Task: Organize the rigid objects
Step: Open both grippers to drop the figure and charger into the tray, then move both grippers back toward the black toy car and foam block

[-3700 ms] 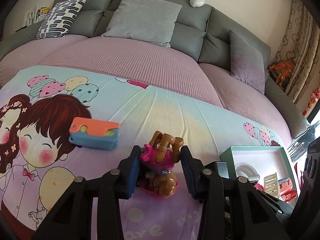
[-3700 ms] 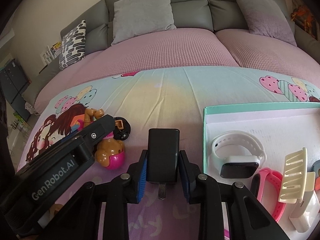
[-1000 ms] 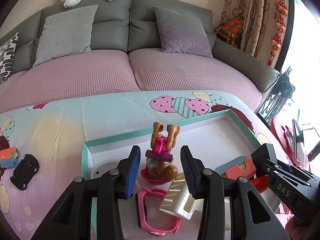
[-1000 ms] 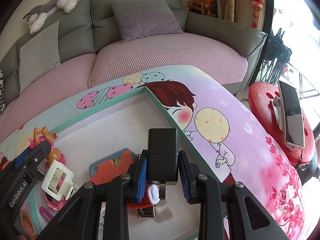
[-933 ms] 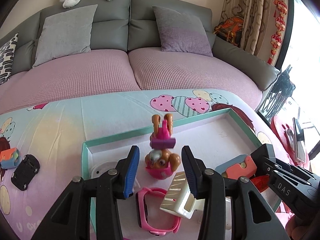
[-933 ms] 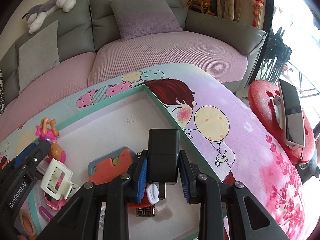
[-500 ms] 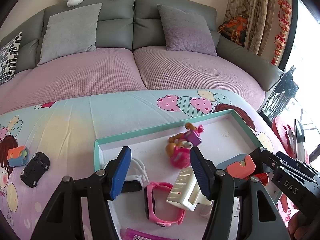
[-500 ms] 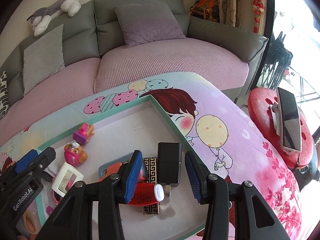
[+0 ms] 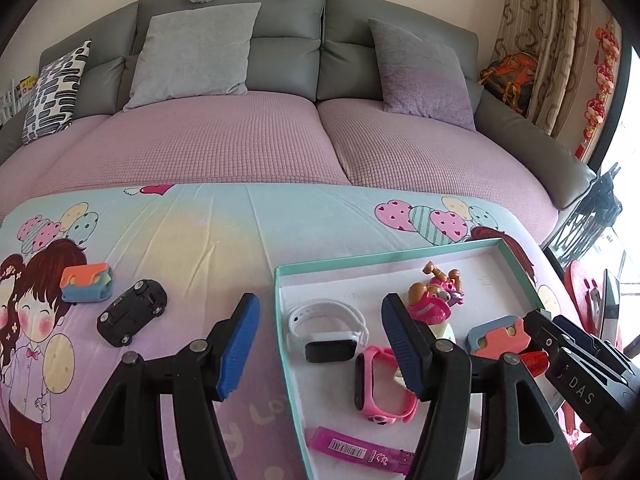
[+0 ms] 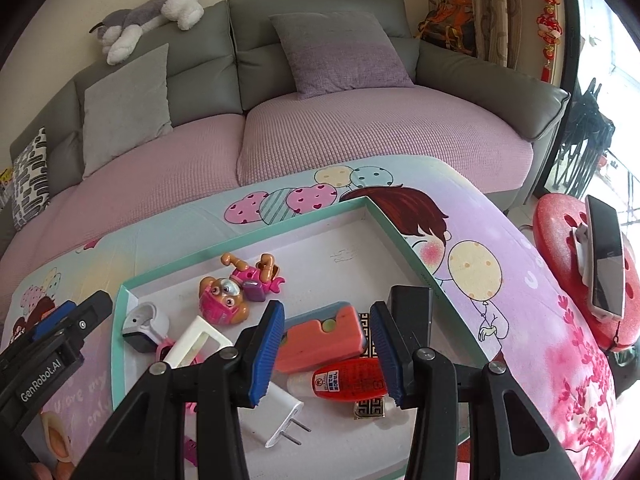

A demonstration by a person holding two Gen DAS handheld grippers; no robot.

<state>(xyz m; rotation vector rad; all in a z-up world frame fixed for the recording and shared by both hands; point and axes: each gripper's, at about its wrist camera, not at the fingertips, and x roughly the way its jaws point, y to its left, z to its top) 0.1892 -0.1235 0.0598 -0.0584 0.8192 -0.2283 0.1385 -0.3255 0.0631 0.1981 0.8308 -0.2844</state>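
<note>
My left wrist view looks forward low over the cartoon cloth toward the sofa (image 9: 320, 60) at 12 o'clock, the tray (image 9: 280, 320) close at 4 o'clock. My right wrist view sits nearer, above the tray (image 10: 400, 240), sofa (image 10: 312, 20) at 12 o'clock. Both share tray and sofa.
</note>
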